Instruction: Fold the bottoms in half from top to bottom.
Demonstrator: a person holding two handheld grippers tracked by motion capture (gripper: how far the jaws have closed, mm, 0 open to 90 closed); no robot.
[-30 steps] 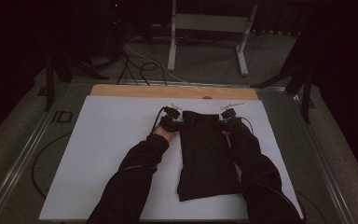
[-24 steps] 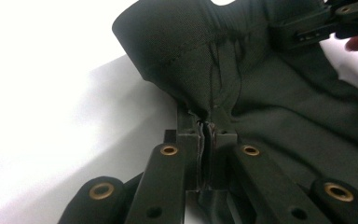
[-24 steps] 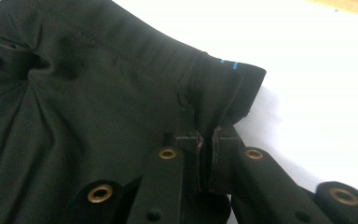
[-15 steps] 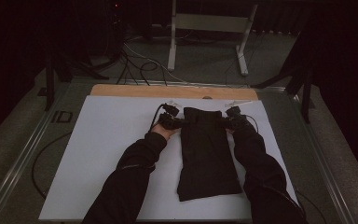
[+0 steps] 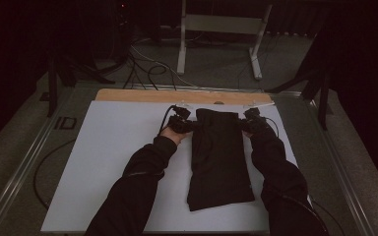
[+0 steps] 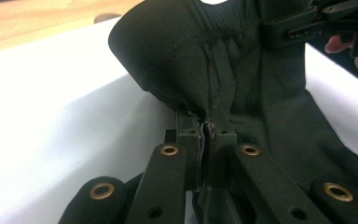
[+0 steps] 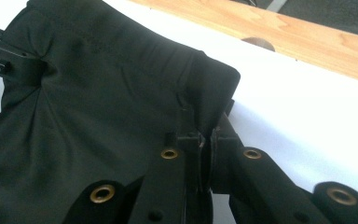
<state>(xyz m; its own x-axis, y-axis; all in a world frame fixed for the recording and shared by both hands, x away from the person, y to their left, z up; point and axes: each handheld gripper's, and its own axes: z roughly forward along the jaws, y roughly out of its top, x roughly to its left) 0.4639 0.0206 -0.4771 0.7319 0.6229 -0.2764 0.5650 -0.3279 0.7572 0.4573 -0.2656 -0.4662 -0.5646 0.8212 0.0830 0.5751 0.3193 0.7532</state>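
Both grippers clamped on the far corners of the black cloth (image 5: pixel 220 157), left gripper (image 6: pixel 205 135), right gripper (image 7: pixel 206 140). Cloth lies mid-sheet on the white sheet (image 5: pixel 103 162). Risk: thin bite at each edge, uneven lifting could pull one corner free.

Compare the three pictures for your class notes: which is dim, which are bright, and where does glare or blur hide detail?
High view: dim and murky, so the black garment and dark sleeves merge. Left gripper view: bright, the white table cover glares; the jaws shut on the fabric are sharp, the right gripper beyond is soft. Right gripper view: bright, cover washed out, the wooden edge slightly blurred.
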